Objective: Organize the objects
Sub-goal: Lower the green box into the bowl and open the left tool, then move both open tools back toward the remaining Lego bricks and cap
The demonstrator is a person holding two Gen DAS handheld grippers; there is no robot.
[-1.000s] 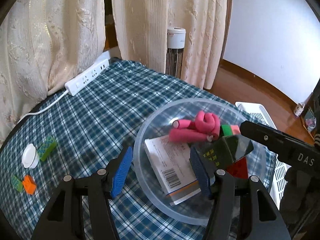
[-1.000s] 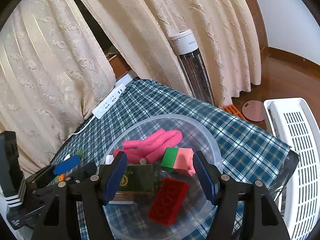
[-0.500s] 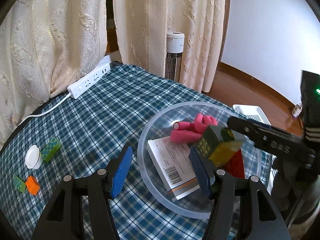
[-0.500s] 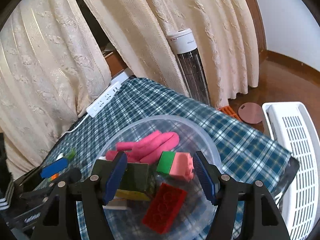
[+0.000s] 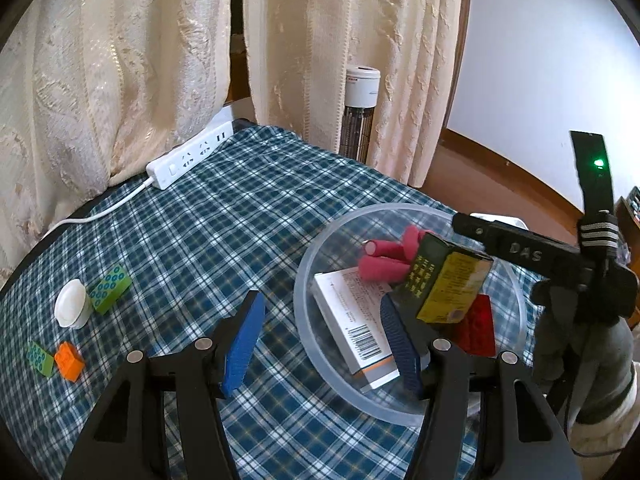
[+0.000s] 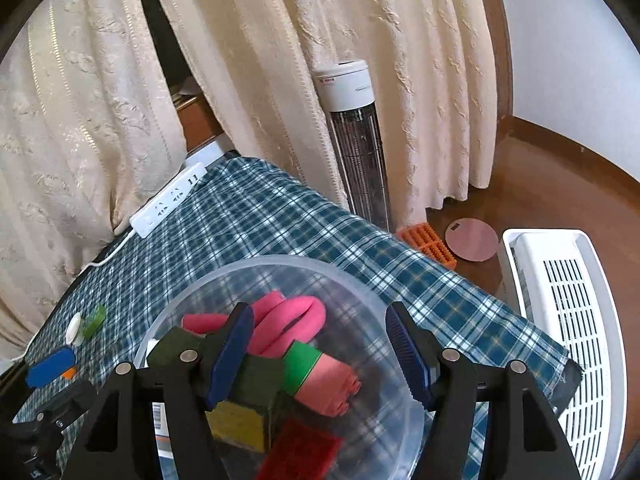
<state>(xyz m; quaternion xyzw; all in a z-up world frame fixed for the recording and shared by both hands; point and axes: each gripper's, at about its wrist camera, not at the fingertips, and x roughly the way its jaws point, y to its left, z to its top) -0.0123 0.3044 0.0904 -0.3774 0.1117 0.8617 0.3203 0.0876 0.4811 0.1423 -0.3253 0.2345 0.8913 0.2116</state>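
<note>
Surface: a table under a blue plaid cloth (image 5: 220,220), cream curtains (image 5: 120,60) behind it, a brown wood floor to the right.
Left gripper (image 5: 320,304): jaws moderately wide and empty; one blue pad is over the cloth, the other over the near edge of the bowl.
Right gripper (image 6: 319,312): jaws apart over the bowl, its pads pressing on nothing.
Container: one clear plastic bowl (image 5: 400,210), on the right part of the table.
In the bowl, counted: one white box with a barcode (image 5: 352,320) lying flat; one dark green and yellow box (image 5: 452,280), tilted up on an edge just beside the right gripper's left finger, contact unclear; one red brick (image 5: 476,328); one green-and-pink block (image 6: 320,372); pink foam rollers (image 5: 380,268), at least two, curled together at the far side.
Loose on the cloth, left side: one orange brick (image 5: 69,360) touching a small green brick (image 5: 40,358); farther back, one white cap (image 5: 72,308) just beside a larger green brick (image 5: 110,288).
Far edge of table: one white power strip (image 5: 188,156), its cord trailing left.
Beyond the table: one tower heater (image 5: 360,112) upright against the curtains.
On the floor: one orange grid piece (image 6: 428,240), one pink disc (image 6: 472,239), one white slotted basket (image 6: 568,320).
</note>
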